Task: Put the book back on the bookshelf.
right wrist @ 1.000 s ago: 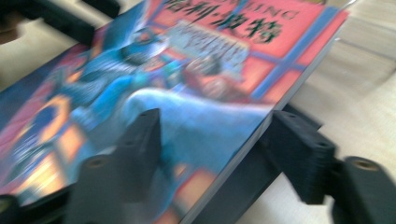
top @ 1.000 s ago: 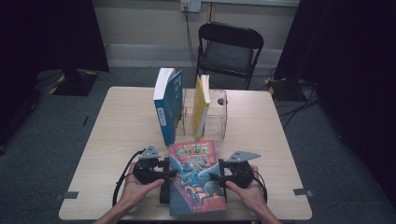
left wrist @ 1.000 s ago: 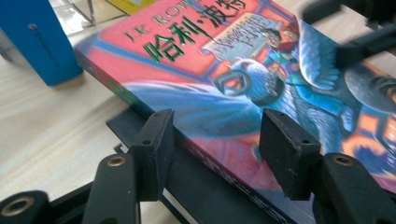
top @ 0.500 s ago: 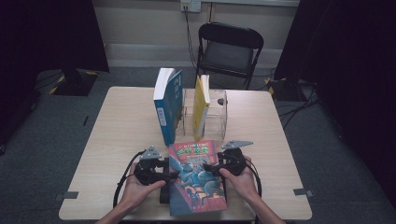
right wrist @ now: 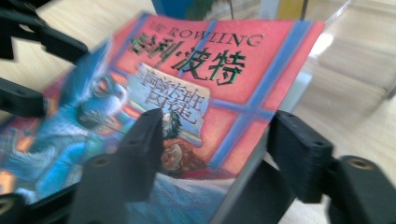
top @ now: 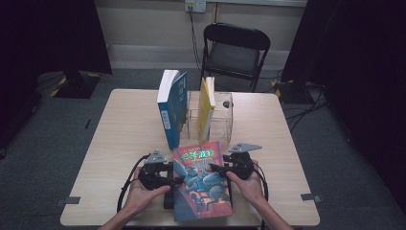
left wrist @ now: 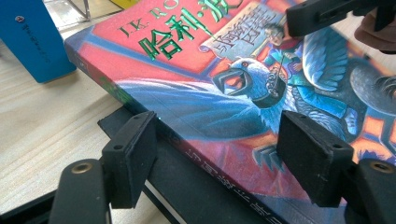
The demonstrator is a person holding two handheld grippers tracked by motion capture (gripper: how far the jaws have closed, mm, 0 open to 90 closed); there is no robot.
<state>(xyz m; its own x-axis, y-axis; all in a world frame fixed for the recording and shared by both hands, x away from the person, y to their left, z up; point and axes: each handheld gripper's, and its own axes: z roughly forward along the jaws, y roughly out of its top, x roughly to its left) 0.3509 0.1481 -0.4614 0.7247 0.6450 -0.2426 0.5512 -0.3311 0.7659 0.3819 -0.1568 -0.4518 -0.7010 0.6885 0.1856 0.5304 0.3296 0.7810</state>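
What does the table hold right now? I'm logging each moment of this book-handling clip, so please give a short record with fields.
surface: wooden table
book in hand: red illustrated book, lying cover up at the near edge on a black stand
left gripper: at the book's left edge, jaws straddling that edge, just been opening, pads apart from the book
right gripper: at the book's right edge, jaws astride that edge, just been closing, grip not clear
upright books: blue book, yellow book
holder: clear rack around the yellow book
behind table: black folding chair
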